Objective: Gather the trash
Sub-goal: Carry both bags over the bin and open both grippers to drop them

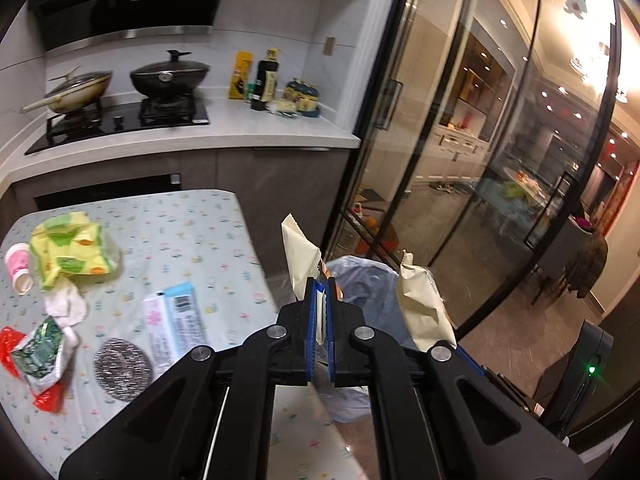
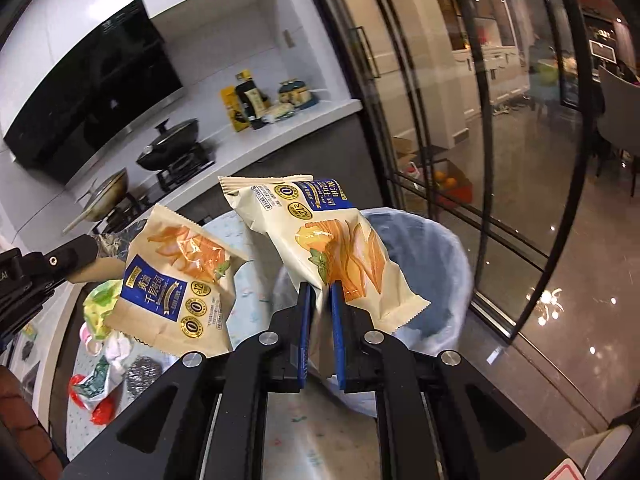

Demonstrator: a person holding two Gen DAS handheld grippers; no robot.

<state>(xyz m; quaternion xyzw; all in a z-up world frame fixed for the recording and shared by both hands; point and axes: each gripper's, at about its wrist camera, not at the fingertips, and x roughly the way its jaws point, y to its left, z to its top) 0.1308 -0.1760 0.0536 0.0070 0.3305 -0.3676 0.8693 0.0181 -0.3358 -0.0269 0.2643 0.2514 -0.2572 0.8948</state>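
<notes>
while both grippers hold a wrapper each, i read the step as carry-to-bin, release not yet made.

near: left gripper (image 1: 320, 280) has its blue pads pressed together on the edge of a cream toast wrapper (image 1: 298, 252), which stands up above the fingertips. right gripper (image 2: 320, 286) is clamped on the lower corner of a second toast wrapper (image 2: 320, 232), printed face toward its camera, jaws nearly together with only the film between them. from the right wrist view the left-held wrapper hangs just left of that one, apart from it.

middle: lined trash bin (image 2: 432, 248) sits just beyond the table edge, mouth open, pale blue liner. the right-held wrapper looks to hang over the rim on the near-left side; the left-held one appears still over the table edge, short of the mouth. hard to be sure with the fisheye.

next move, my judgement: bring both tips over the open mouth, then part the jaws. light film may cling to a pad or drift, so a low release is needed.

left on the table (image 1: 208, 216): yellow-green packet (image 1: 72, 252), pink cup (image 1: 18, 266), white tissue (image 1: 66, 306), green-and-red wrapper (image 1: 38, 352), flat blue-white packet (image 1: 172, 320), steel scourer (image 1: 123, 364).

far: stove with two pans, glass doors.
</notes>
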